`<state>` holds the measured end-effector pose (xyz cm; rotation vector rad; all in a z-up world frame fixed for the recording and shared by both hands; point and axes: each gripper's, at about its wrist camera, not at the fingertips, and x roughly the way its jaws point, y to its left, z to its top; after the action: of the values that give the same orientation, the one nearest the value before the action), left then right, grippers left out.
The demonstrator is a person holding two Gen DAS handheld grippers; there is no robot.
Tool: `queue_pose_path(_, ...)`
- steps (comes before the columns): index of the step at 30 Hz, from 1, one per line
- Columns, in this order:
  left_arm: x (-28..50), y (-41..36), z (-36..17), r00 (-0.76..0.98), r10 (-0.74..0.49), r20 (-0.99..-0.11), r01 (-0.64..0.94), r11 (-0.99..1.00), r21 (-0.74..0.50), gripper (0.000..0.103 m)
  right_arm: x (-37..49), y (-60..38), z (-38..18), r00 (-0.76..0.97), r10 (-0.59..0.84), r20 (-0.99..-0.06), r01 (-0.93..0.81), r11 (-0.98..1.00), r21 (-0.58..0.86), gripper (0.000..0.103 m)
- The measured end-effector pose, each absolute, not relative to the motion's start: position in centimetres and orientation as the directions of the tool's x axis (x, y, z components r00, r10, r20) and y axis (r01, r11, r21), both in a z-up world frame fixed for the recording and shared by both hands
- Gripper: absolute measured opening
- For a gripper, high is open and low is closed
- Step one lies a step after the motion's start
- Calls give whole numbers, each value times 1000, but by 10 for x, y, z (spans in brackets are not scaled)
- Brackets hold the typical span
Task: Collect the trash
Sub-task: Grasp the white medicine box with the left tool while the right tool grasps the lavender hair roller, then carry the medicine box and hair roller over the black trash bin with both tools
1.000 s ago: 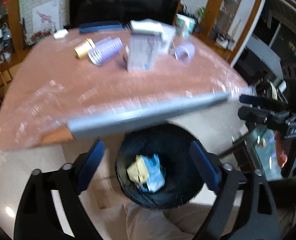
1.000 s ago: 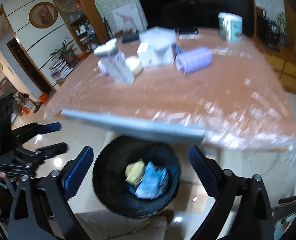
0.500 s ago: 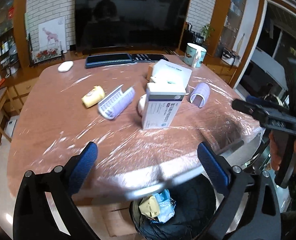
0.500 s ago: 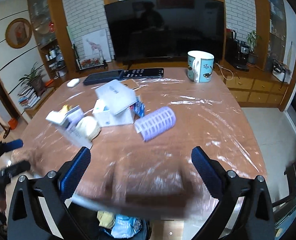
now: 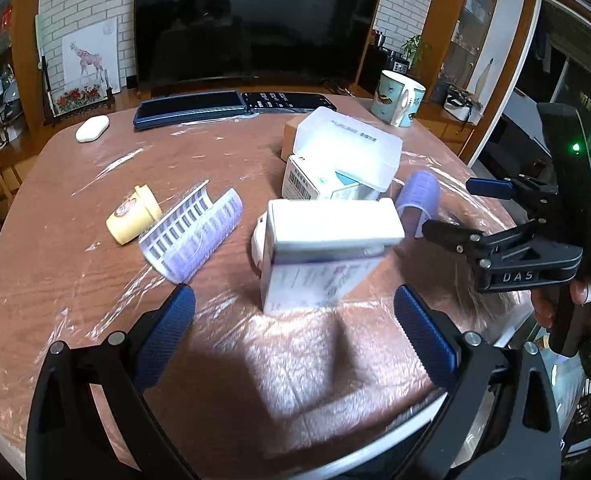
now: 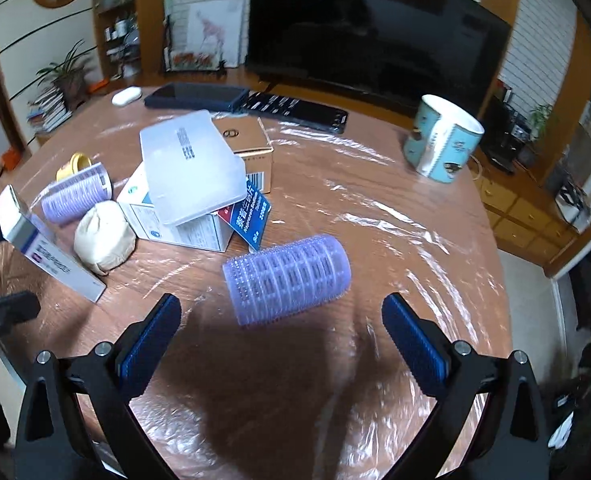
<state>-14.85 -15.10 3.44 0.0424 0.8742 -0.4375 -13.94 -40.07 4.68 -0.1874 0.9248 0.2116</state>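
Clutter lies on a round brown table wrapped in plastic film [image 5: 75,280]. My left gripper [image 5: 293,316] is open and empty, just short of an upright white and purple medicine box [image 5: 323,256]. My right gripper [image 6: 281,322] is open and empty, just short of a purple hair roller [image 6: 289,276] lying on its side. My right gripper also shows in the left wrist view [image 5: 455,210], open at the table's right edge. The medicine box also shows in the right wrist view [image 6: 43,252], next to a beige wad [image 6: 103,238]. The trash bin is out of view.
A pile of boxes under a white plastic case [image 6: 191,172], a second purple roller [image 5: 195,236], a yellow bottle [image 5: 133,220], a mug [image 6: 441,144], a white mouse [image 5: 92,128], and a keyboard and remote [image 5: 231,106] lie on the table. A TV stands behind.
Both grippers have risen from over the black trash bin below the table edge and moved forward over the table. The bin has dropped out of view. Both stayed open.
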Motion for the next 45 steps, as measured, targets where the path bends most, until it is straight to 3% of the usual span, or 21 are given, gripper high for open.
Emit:
queue_pose_path(12,-138,-160,31,546,-354,-759,384,911,-148,95,-118,-400,32,534,166,-829,-332,943,-25,99)
queue_pose_path(19,-132,-156,27,522,-372,-768,372,909,-187,77,-112,-398,30,513,224,-829,-370,929,22,99)
queue_pose_path(23,-131,-155,26,510,-397,-763,374,901,-219,58,-111,-400,31,497,254,-830,-378,924,57,85)
queue_pose_path(26,-131,-155,26,515,-396,-760,373,902,-218,57,-113,-404,30,477,288,-831,-367,924,109,75)
queue_pose_path(31,-134,-155,29,525,-395,-754,381,901,-207,54,-117,-416,31,466,358,-809,-335,918,214,74)
queue_pose_path(45,-136,-145,31,527,-399,-750,371,902,-219,52,-139,-412,36,470,399,-787,-306,910,279,73)
